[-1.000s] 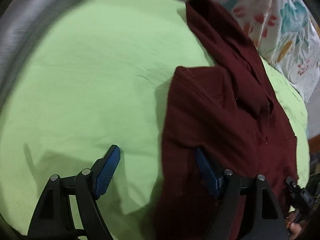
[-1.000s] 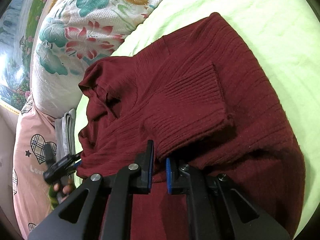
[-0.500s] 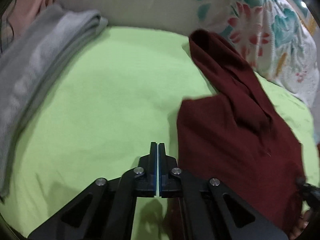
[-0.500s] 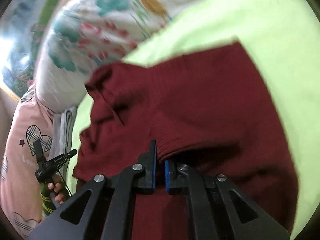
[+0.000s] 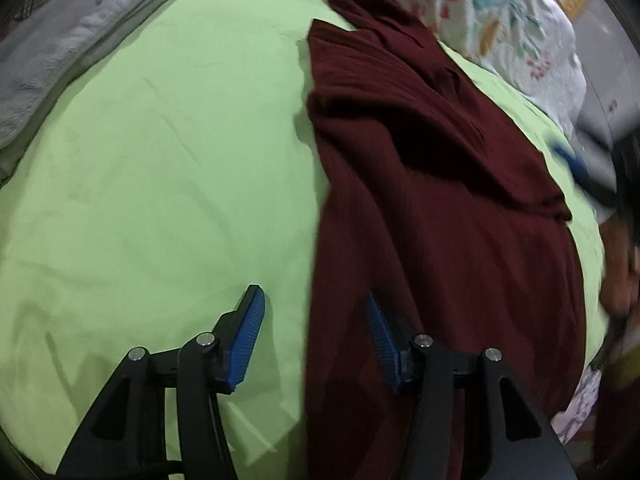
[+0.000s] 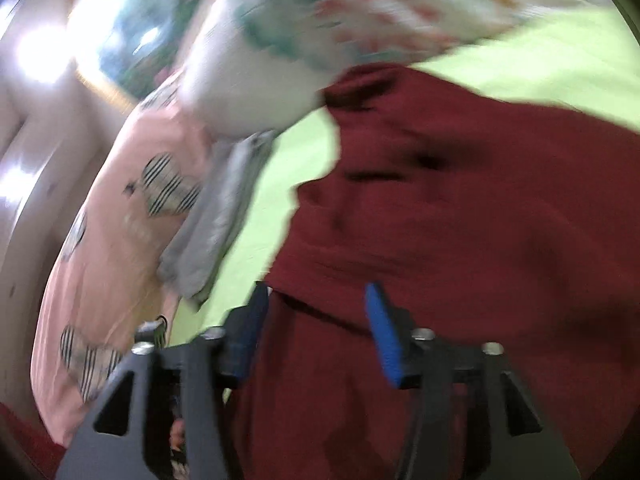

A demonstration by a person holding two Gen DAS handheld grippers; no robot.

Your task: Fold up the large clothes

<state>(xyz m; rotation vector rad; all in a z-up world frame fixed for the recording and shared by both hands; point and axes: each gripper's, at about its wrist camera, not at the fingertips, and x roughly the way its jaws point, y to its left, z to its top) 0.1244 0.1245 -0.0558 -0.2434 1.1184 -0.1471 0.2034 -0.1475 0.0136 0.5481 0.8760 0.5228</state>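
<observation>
Left wrist view shows the maroon sweater (image 5: 440, 200) lying on the green sheet (image 5: 160, 160), its near edge between the spread-wide, empty fingers of the left gripper (image 5: 312, 336). The right gripper (image 6: 316, 328) also gapes empty over it. The soft, limp knit will likely sag; a hem corner looks best to pinch.

Right claw (image 6: 316, 332) spread wide, maroon sweater (image 6: 460, 208) beneath (blurred), green sheet (image 6: 560, 68)

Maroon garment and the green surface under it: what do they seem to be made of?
The maroon garment looks like a ribbed knit, probably a wool or acrylic sweater: fine parallel ribs, matte, soft thick folds. The green sheet looks like smooth woven cotton or a blend: flat, matte, faint shallow creases. Fibre content cannot be told.
</observation>
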